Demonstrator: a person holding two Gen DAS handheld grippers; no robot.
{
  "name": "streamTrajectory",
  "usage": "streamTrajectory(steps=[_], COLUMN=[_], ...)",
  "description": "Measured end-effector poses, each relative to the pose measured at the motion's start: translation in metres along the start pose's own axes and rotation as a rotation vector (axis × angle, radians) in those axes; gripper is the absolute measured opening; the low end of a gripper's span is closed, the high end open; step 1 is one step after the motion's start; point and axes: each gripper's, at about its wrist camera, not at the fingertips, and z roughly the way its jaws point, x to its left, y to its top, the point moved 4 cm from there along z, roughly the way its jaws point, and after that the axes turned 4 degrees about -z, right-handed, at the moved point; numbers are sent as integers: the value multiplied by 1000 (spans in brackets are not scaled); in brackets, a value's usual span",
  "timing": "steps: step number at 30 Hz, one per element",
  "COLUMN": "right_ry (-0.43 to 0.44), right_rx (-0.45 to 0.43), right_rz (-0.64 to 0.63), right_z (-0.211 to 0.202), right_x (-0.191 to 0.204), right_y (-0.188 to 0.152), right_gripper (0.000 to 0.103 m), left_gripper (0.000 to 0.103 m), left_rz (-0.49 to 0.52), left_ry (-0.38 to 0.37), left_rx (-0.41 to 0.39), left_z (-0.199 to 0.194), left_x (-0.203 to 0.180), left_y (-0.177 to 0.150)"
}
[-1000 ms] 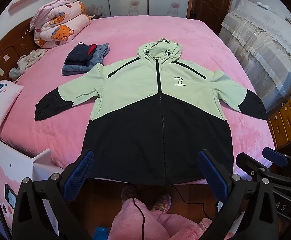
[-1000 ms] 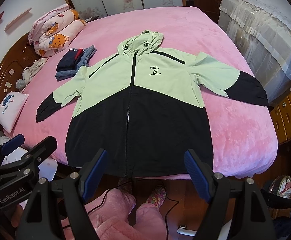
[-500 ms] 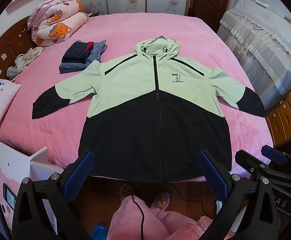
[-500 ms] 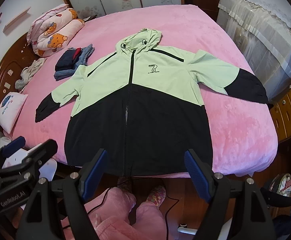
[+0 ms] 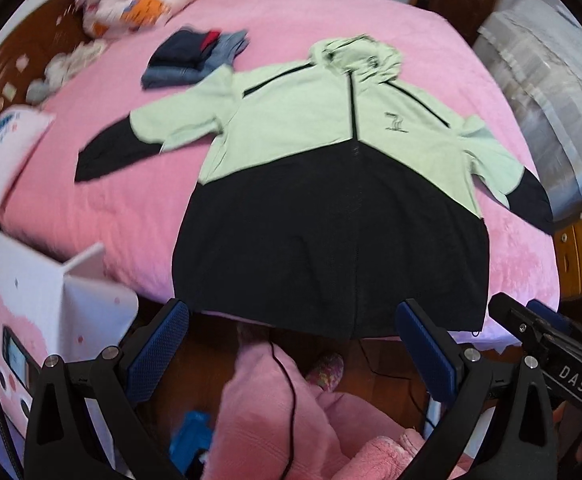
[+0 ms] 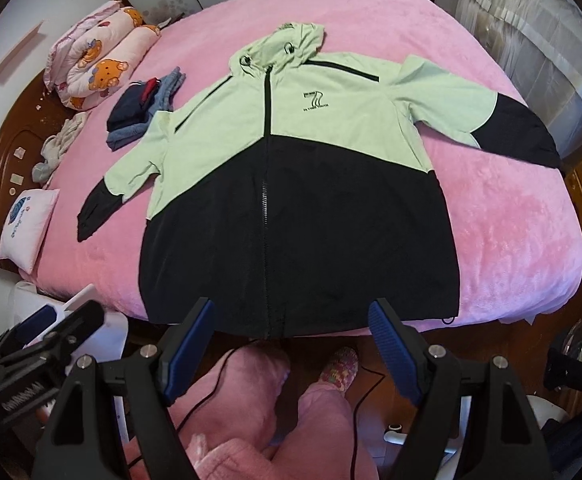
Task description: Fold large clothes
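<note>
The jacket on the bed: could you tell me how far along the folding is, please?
Done: the jacket lies flat on the pink bed, front up, zipped, sleeves spread. In hand: nothing; the left gripper and right gripper are open near its hem, apart from the cloth. Left: every fold, as sleeves, hood and body are unfolded.

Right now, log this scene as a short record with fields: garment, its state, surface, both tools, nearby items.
garment: hooded jacket, light green top, black lower half
state: spread flat, front up, zipped, sleeves out, unfolded
surface: pink bed; hem at the near edge
left tool: open, empty, short of the hem
right tool: open, empty, short of the hem
nearby: folded clothes beside the jacket's sleeve; rolled quilt; small pillow
</note>
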Motion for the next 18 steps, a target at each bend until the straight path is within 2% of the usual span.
streamTrajectory(steps=[6, 10, 15, 18], right_ry=[-29, -67, -86, -84], right_rx=[52, 67, 77, 80], right_rz=[1, -39, -113, -157], right_z=[32, 52, 80, 99], right_x=[10, 32, 78, 111], right_y=[12, 24, 43, 61], right_gripper=[79, 79, 79, 79], left_gripper=[102, 102, 102, 102], left_rz=[-126, -183, -273, -332], left_ry=[56, 74, 113, 109], left_rx=[34, 89, 118, 126], left_z=[26, 53, 85, 108], left_x=[50, 91, 153, 197], left_y=[15, 32, 70, 104])
